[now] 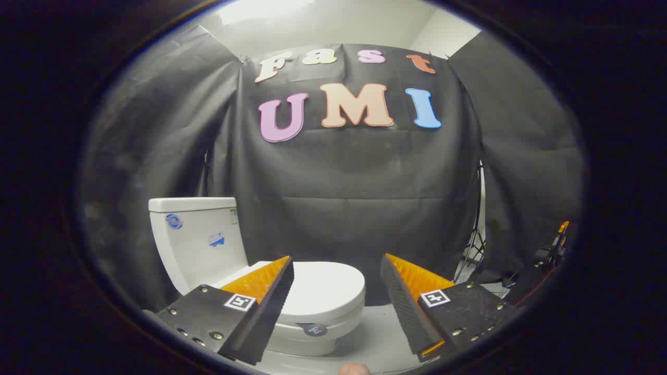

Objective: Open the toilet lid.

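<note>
Gripper view: the tongs [336, 291] sit at the bottom centre of the frame, released, their two fingers spread wide with nothing between them and touching nothing. The toilet [250, 271] stands in the lower left, on a pale floor [375, 333], just beyond the left finger [260, 307], which overlaps its bowl. Its lid [325, 286] is down, lying flat over the seat, with the front rim showing in the gap between the fingers, nearer the left one. The tank [195, 239] rises behind the lid at the left, with small stickers on its side. A dark round tag [315, 329] sits on the bowl's front below the lid. Black cloth [354, 198] hangs behind the toilet across the middle of the frame. At the lower right, past the right finger [411, 307], a stand's thin legs [471, 250] meet the floor
</note>
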A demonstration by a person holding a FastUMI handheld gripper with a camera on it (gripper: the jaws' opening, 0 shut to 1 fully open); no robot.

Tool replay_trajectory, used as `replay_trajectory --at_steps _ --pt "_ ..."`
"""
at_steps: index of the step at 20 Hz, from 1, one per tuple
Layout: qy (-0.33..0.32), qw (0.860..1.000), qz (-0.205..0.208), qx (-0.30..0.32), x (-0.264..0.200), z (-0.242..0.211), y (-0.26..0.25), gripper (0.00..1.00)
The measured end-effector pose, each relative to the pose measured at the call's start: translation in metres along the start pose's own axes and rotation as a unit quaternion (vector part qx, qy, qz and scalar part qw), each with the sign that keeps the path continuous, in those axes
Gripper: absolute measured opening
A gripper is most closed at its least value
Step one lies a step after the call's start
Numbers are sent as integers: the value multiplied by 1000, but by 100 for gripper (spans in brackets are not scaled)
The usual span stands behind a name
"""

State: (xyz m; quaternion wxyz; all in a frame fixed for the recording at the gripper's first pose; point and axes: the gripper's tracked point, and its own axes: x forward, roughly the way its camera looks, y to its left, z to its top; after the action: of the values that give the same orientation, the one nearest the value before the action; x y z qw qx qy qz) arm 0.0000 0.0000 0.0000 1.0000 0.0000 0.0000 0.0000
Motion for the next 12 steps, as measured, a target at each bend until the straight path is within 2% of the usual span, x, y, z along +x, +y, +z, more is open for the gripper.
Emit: replay_trajectory --at_steps 4,12 --pt "-3 999 28 -21 -1 7 16 99" --pt "11 1000 26 -10 0 1 19 99"
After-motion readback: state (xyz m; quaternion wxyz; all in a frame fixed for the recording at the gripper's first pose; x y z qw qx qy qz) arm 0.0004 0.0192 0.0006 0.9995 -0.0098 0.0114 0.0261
